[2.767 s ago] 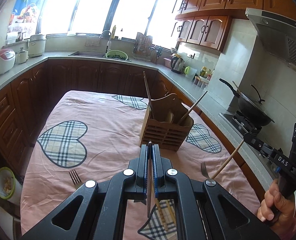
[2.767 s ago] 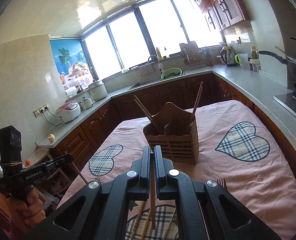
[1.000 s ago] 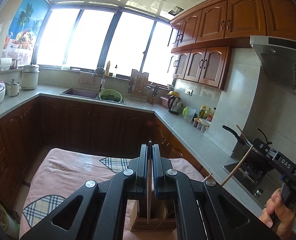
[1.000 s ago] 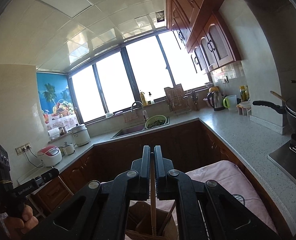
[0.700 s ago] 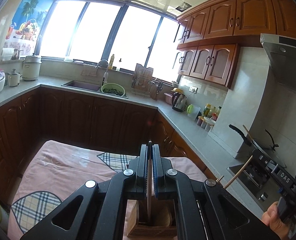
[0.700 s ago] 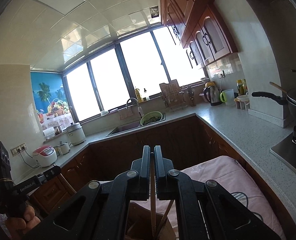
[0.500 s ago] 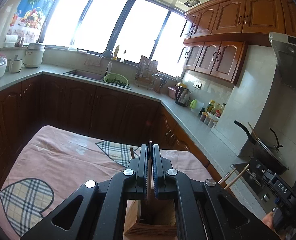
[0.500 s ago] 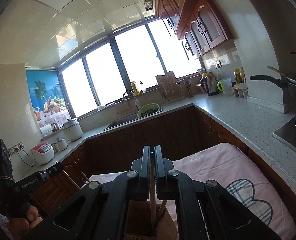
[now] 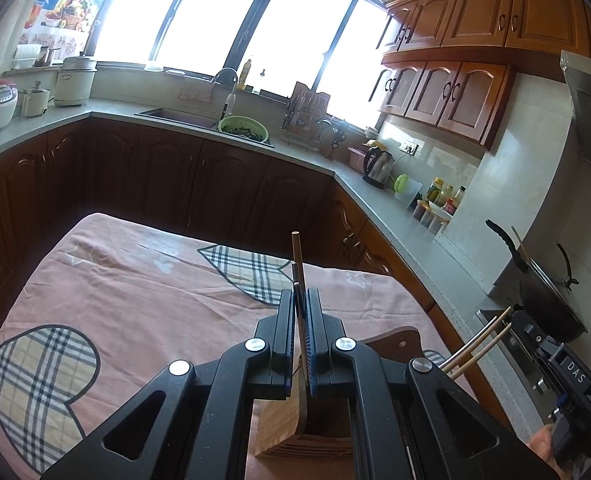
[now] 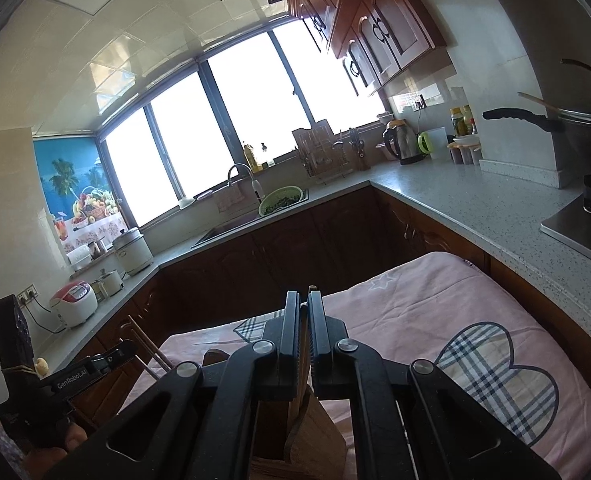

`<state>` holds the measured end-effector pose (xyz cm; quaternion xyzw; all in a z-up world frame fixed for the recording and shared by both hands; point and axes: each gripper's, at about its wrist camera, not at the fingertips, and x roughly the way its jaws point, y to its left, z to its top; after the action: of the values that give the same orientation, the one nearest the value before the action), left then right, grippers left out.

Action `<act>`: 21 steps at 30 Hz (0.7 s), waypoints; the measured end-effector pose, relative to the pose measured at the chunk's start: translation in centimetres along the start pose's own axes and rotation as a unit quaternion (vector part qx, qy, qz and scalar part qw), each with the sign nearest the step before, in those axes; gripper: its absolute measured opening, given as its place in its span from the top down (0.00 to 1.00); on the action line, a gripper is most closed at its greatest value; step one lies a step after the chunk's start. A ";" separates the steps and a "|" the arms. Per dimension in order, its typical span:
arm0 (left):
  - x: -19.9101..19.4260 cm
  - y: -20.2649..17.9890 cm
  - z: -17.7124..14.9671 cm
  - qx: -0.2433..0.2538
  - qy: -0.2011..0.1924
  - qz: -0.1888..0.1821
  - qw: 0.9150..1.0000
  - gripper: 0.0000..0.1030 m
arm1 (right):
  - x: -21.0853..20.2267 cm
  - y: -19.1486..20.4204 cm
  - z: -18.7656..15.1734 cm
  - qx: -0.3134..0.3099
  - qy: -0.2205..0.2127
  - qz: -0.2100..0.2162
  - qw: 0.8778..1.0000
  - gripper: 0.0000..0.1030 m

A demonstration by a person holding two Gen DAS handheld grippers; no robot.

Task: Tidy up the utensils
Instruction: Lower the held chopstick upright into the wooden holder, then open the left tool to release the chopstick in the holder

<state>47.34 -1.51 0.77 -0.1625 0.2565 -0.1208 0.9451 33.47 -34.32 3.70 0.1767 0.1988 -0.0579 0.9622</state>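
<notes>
The wooden utensil holder stands on the pink tablecloth right below both grippers; it also shows in the right wrist view. My left gripper is shut on a dark chopstick that points down into the holder, beside other dark sticks standing there. My right gripper is shut on a light wooden chopstick that reaches down into the holder. The right gripper shows at the right of the left wrist view, with light sticks beside it. The left gripper shows at the left of the right wrist view.
The table with the pink, plaid-heart cloth fills the middle. Dark wood cabinets and a grey counter run around it. A wok sits on the stove at the right. A sink and a green colander are at the back.
Both grippers have tilted and come down over the holder, lowering their chopsticks further into it. More of the tablecloth is in view than half a second ago.
</notes>
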 end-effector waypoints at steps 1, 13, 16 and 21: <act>0.2 0.0 0.1 0.000 0.001 0.000 1.000 0.96 | 0.0 0.1 0.0 0.000 0.001 -0.001 1.000 0.96; -0.8 1.5 -0.5 -0.012 0.003 0.002 1.000 0.80 | 0.2 0.5 0.3 0.000 0.012 -0.001 1.000 0.91; -1.3 1.7 -0.5 -0.015 0.003 0.001 1.000 0.75 | 0.1 0.3 0.4 0.006 0.011 -0.003 1.000 0.84; -3.1 1.8 -0.9 -0.025 -0.012 0.002 1.000 0.25 | -1.1 0.1 0.6 0.015 -0.013 0.013 1.000 0.24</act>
<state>44.55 0.87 0.71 -0.1873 0.2484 -0.1099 0.9440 32.68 -34.40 4.75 0.1932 0.1831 -0.0509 0.9626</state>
